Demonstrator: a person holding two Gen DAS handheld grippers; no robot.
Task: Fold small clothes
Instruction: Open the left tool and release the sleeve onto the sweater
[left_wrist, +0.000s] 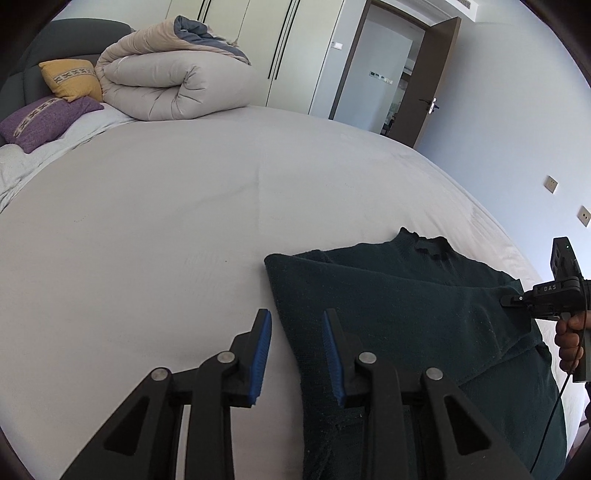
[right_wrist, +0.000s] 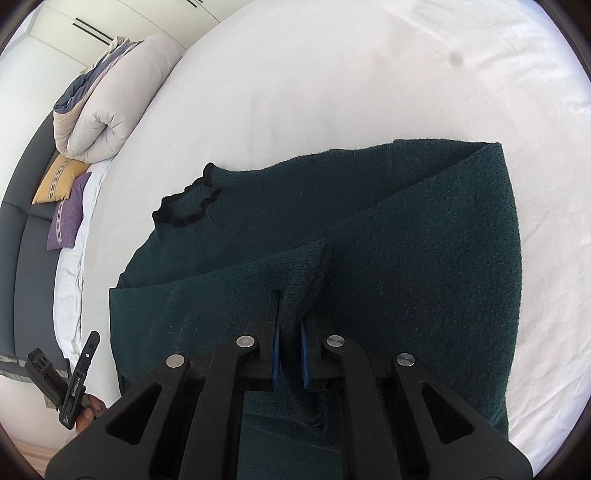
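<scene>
A dark green knit sweater (left_wrist: 399, 295) lies on the white bed (left_wrist: 166, 229), its black-trimmed collar (right_wrist: 186, 206) toward the pillows. One sleeve is folded across the body. My left gripper (left_wrist: 297, 350) is open and empty, its blue pads straddling the sweater's left edge just above it. My right gripper (right_wrist: 290, 343) is shut on the end of the other sleeve (right_wrist: 303, 273) and holds it over the sweater's body. The right gripper also shows in the left wrist view (left_wrist: 511, 300) at the sweater's right side.
A rolled beige duvet (left_wrist: 173, 81) sits at the head of the bed with a yellow pillow (left_wrist: 72, 79) and a purple pillow (left_wrist: 44, 120). An open door (left_wrist: 432, 81) and wardrobes stand beyond. The bed's right edge runs close to the sweater.
</scene>
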